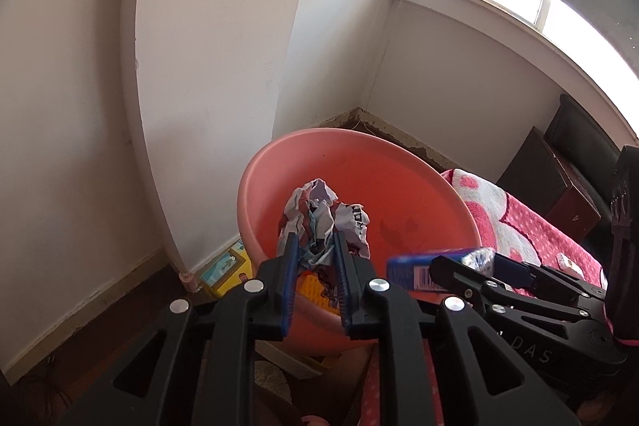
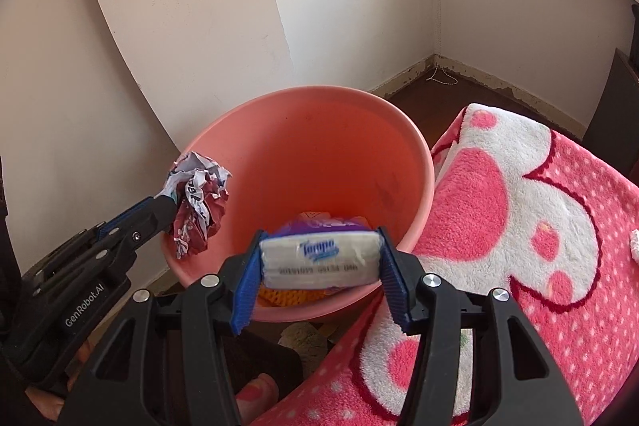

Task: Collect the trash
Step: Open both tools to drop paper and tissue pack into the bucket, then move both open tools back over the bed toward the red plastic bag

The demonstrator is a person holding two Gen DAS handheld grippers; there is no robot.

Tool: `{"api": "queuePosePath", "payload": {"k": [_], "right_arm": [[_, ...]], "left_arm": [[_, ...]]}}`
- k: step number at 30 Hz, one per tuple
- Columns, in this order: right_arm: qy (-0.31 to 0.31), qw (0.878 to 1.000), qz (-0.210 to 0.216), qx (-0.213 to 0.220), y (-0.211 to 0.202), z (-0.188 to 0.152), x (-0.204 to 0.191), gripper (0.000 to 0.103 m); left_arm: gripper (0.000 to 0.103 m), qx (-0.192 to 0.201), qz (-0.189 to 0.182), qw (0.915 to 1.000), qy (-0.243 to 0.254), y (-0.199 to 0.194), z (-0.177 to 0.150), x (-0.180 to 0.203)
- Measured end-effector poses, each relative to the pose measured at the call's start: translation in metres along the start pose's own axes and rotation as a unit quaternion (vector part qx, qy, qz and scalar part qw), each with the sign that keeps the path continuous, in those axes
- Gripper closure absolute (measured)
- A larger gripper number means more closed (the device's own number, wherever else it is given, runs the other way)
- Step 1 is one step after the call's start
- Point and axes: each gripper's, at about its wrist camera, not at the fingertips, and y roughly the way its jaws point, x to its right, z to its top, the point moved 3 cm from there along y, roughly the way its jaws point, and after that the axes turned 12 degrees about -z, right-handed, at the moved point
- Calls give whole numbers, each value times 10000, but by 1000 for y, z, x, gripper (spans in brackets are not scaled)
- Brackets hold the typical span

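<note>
A pink plastic basin [image 1: 399, 178] [image 2: 319, 130] stands on the floor by the wall. My left gripper [image 1: 315, 246] is shut on a crumpled paper ball [image 1: 323, 214] [image 2: 199, 202] and holds it over the basin's near left rim. My right gripper [image 2: 319, 262] is shut on a Tempo tissue pack [image 2: 319, 258] [image 1: 423, 270] and holds it above the basin's near edge. In the basin lie an orange mesh piece [image 2: 287, 296] and a purple wrapper [image 2: 319, 222].
A pink and white blanket [image 2: 539, 226] [image 1: 519, 226] covers a surface right of the basin. A yellow box [image 1: 225, 266] stands by the wall pillar. Dark furniture [image 1: 559, 178] stands under the window. A bare foot [image 2: 255, 398] shows below.
</note>
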Motion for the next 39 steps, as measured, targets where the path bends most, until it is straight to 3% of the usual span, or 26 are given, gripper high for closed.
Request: {"api": "queuePosePath", "payload": {"k": [4, 16, 26, 39], "right_arm": [[18, 10000, 70, 28, 1, -1, 3, 48], [72, 9990, 205, 389, -20, 2, 11, 48], [229, 9987, -169, 430, -37, -22, 46, 48], [751, 9937, -831, 107, -56, -80, 112, 48]], "left_arm": [[77, 13, 81, 9999, -83, -1, 0, -3], [76, 87, 114, 9999, -34, -16, 1, 7], [76, 119, -31, 9998, 158, -25, 2, 30], [77, 17, -303, 9982, 508, -27, -7, 71]]}}
